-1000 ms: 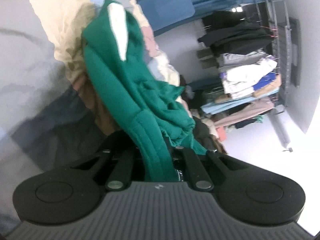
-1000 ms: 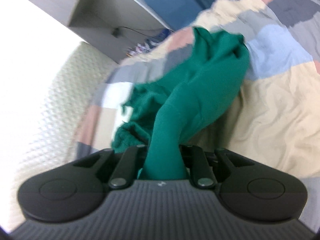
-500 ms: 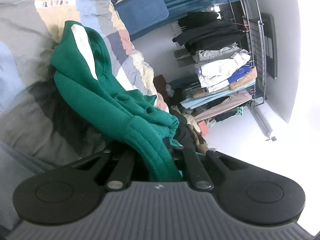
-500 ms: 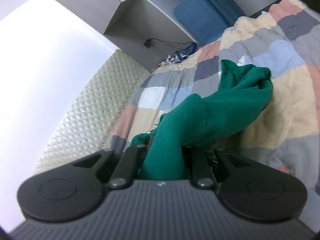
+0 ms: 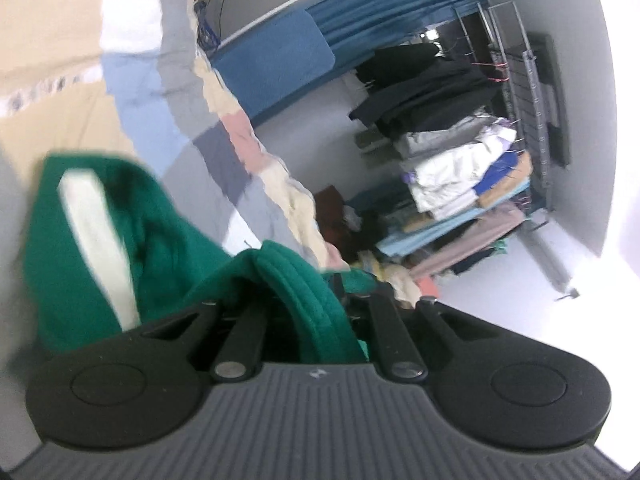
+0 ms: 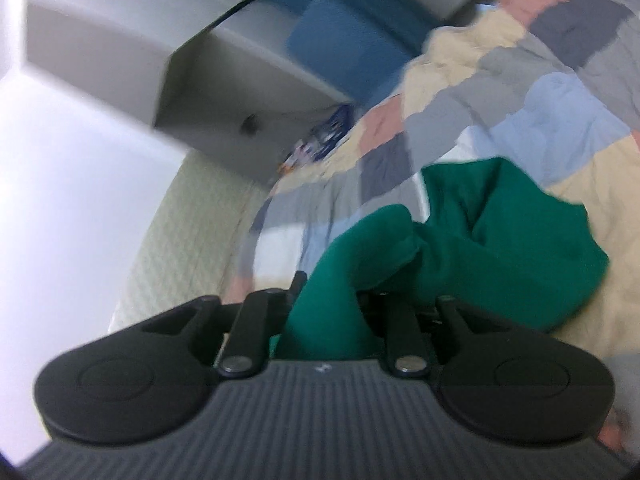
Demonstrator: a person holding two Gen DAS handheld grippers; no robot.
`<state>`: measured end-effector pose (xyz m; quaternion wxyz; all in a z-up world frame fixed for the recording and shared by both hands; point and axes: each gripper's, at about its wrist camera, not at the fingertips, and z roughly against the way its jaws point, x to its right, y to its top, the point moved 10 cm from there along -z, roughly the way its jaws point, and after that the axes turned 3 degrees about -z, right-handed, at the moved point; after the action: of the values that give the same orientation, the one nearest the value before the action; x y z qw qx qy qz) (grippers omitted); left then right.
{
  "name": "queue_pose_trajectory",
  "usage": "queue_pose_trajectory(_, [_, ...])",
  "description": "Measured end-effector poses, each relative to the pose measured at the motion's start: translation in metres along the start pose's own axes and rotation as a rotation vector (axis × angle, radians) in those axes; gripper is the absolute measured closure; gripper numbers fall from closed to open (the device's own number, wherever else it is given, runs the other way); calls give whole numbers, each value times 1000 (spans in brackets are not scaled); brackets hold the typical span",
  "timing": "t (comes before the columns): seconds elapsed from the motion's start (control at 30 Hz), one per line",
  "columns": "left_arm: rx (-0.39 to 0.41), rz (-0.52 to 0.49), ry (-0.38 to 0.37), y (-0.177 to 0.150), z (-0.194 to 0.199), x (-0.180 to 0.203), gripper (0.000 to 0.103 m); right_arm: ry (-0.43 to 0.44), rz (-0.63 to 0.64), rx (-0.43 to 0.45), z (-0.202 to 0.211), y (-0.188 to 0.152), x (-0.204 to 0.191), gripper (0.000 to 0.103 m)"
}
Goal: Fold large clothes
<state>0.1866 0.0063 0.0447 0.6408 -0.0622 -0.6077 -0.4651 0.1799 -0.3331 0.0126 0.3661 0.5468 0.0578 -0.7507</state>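
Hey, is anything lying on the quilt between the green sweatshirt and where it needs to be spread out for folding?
Nothing visible does. The green sweatshirt hangs bunched from both grippers, left gripper and right gripper, whose jaws have just been opening with cloth between them. The patchwork quilt around it looks bare; the part under the sweatshirt is hidden.

Left gripper (image 5: 316, 300), right gripper (image 6: 332, 300): black fingers, ribbed grey base, round caps, silver screws.

One green fleece garment (image 5: 168, 240), one patchwork quilt (image 6: 560, 92), one blue cushion (image 5: 276, 60), one metal clothes rack (image 5: 516, 92), two black tongs.
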Motion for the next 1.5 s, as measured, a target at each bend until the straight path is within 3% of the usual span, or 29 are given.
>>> queue_pose_trajectory(0.13, [11, -19, 73, 37, -63, -31, 91, -75, -63, 10, -61, 29, 29, 78])
queue_pose_trajectory(0.3, [-25, -2, 87, 68, -144, -83, 88, -149, -134, 1, -127, 56, 81, 78])
queue_pose_trajectory(0.5, [-76, -29, 131, 90, -220, -137, 87, -115, -179, -20, -180, 71, 126, 79])
queue_pose_trajectory(0.7, [-137, 135, 163, 84, -257, -199, 87, -115, -150, -38, -206, 76, 136, 80])
queue_pose_trajectory(0.83, [-135, 130, 147, 86, -254, -196, 87, -111, -96, -39, -205, 73, 128, 79])
queue_pose_trajectory(0.93, [-129, 64, 128, 84, -236, -174, 78, -73, -24, -40, -193, 67, 108, 58])
queue_pose_trajectory(1.0, [-104, 10, 121, 82, -214, -156, 34, -36, 38, -35, -181, 60, 89, 29])
queue_pose_trajectory(1.03, [-70, -30, 129, 82, -200, -146, 30, -28, 71, -31, -175, 56, 81, 25])
queue_pose_trajectory(1.23, [11, -233, 224, 52, -126, -111, 29, 5, 250, -5, -133, 28, 36, 23])
queue_pose_trajectory(1.3, [24, -308, 299, 40, -111, -107, 29, -10, 316, -6, -125, 19, 26, 23])
queue_pose_trajectory(1.37, [24, -375, 398, 30, -107, -110, 29, -62, 401, 2, -120, 10, 22, 23])
queue_pose_trajectory(1.5, [21, -518, 507, 15, -118, -119, 29, -224, 596, 36, -124, 3, 31, 24])
